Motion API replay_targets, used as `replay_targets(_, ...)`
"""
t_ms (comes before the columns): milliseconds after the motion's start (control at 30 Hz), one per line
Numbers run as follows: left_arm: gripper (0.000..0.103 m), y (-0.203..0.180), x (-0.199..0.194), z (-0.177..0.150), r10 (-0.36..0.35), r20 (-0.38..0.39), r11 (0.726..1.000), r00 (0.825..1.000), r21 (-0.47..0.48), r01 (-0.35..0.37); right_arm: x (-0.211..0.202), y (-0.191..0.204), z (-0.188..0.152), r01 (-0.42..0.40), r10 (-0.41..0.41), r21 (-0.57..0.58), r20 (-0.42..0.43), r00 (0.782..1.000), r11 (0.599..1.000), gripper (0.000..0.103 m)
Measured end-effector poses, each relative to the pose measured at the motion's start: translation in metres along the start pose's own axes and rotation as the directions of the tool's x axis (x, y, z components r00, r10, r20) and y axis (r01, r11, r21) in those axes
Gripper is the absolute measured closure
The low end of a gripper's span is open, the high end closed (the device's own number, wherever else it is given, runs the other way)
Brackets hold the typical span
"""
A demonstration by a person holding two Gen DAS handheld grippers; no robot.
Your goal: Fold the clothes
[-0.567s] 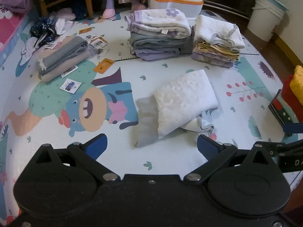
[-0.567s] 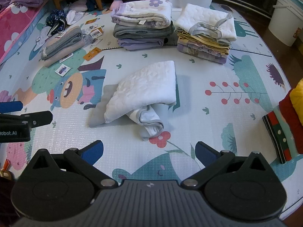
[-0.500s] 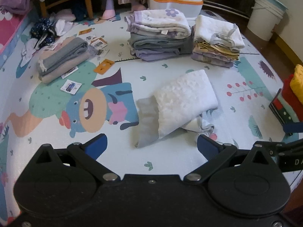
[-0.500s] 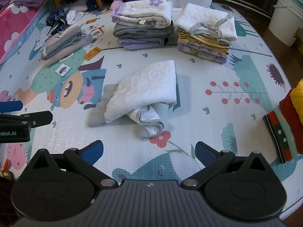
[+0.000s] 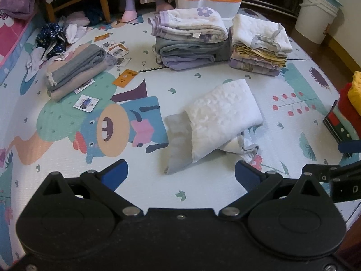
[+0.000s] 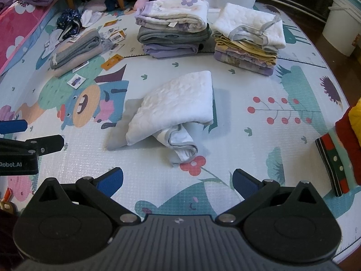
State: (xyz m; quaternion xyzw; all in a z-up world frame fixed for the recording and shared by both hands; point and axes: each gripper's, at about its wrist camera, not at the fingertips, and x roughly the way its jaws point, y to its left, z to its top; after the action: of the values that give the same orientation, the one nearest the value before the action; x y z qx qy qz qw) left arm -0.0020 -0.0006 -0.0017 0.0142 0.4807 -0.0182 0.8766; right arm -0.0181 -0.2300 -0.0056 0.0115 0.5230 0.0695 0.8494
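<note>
White quilted garment lies part-folded mid play mat, loose rolled end toward camera, likely next to tuck. Left tool and right tool both spread, empty, hovering short of it. Finished stacks parked behind, leaving folding room.

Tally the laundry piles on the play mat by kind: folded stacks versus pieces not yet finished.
Folded stacks: 3 (the gray and beige stack, the purple-trimmed stack, the yellow and white stack)
Half-folded pieces: 1 (the white quilted garment)
Total: 4
</note>
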Motion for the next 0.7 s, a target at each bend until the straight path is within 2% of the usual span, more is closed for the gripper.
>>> replay_targets(700,0.0,0.0025,0.0013,-0.002,0.001,0.003,1.0,1.0,-0.004,-0.001,0.0012,0.0015,0.003,-0.007,0.007,-0.008,-0.013,1.0,1.0,0.0)
